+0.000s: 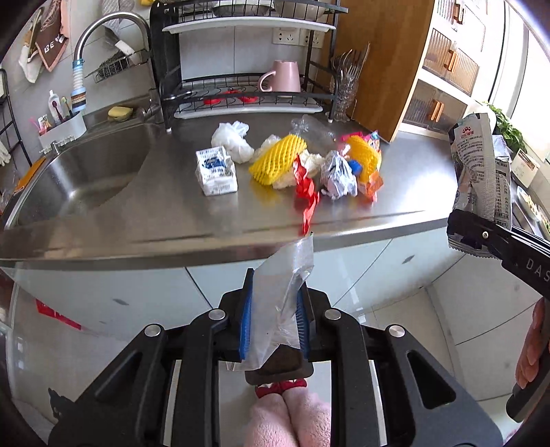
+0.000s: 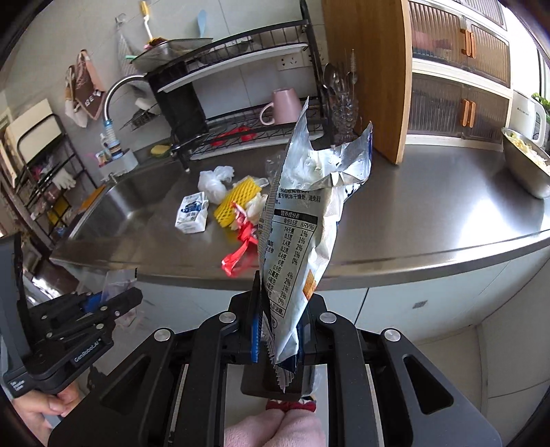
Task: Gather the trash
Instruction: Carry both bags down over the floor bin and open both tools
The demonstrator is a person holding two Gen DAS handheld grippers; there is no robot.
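Note:
My left gripper (image 1: pixel 274 306) is shut on a clear plastic wrapper (image 1: pixel 282 295), held in front of the counter edge. My right gripper (image 2: pixel 277 309) is shut on a silver snack bag (image 2: pixel 302 220), which also shows in the left wrist view (image 1: pixel 481 172) at the right. On the steel counter (image 1: pixel 172 213) lies a trash pile: a white milk carton (image 1: pixel 216 170), a white plastic bag (image 1: pixel 232 139), yellow foam netting (image 1: pixel 276 160), a red wrapper (image 1: pixel 307 196), crumpled foil (image 1: pixel 337 178) and a clear bottle (image 1: pixel 311 130).
A sink (image 1: pixel 89 168) with a faucet (image 1: pixel 103 31) lies at the left. A dish rack (image 1: pixel 247 89) with a pink mug (image 1: pixel 283 77) stands at the back, a wooden board (image 1: pixel 381 62) to its right. A metal bowl (image 2: pixel 526 165) sits far right.

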